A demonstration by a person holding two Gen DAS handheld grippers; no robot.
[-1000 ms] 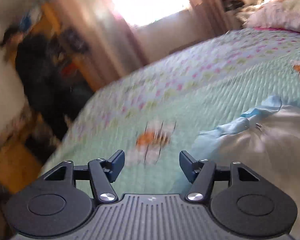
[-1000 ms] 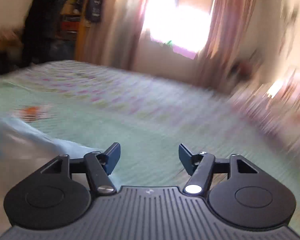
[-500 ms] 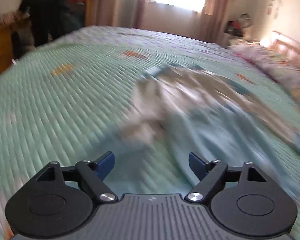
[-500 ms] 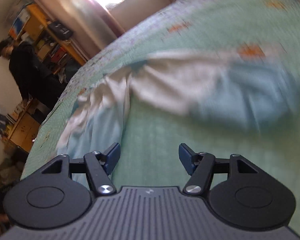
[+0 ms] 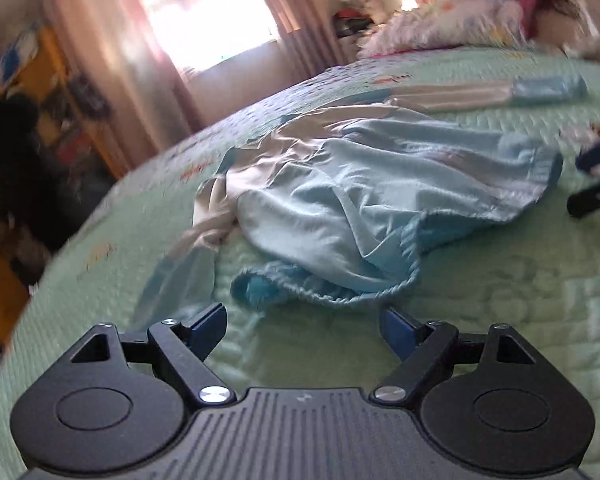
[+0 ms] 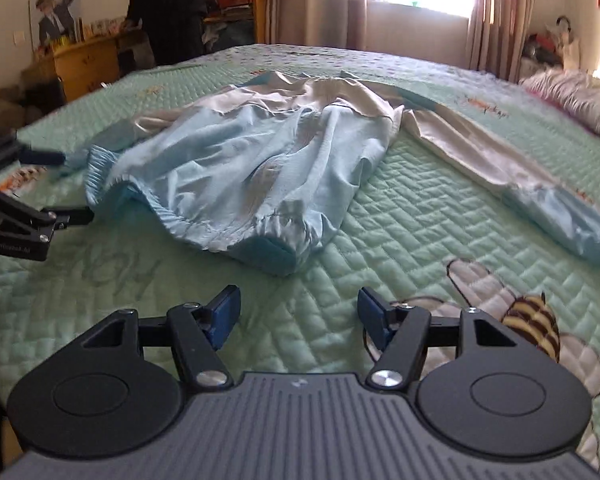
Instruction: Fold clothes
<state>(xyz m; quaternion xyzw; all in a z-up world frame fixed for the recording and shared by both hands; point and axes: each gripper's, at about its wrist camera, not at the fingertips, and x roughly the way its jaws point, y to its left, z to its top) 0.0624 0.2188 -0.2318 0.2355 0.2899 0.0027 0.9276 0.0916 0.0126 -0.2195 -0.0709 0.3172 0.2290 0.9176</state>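
- The bed [image 6: 440,208], under its green quilted cover, carries the only garment in sight: a light blue and white jacket [image 6: 260,152] lying crumpled near the middle, well short of the pillows [image 6: 572,100].
- The jacket is rumpled rather than spread. Its body is bunched into ridges, the ribbed hem [image 6: 268,254] curls up on the side nearest both grippers, and one long sleeve [image 6: 512,176] trails away from the body toward the pillows. The other sleeve is tucked on the far side and hard to follow.
- The biggest risk, I think, is folding over those ridges: creases would get trapped and the result would come out lopsided unless the jacket is flattened first.
- A pinch at the hem could also catch only the top layer, or snag the quilt beneath it.
- The trailing sleeve may drag and pull the jacket askew.
- The left gripper [image 5: 302,330] and right gripper [image 6: 298,314] each hang just short of the hem, jaws apart, nothing between them.
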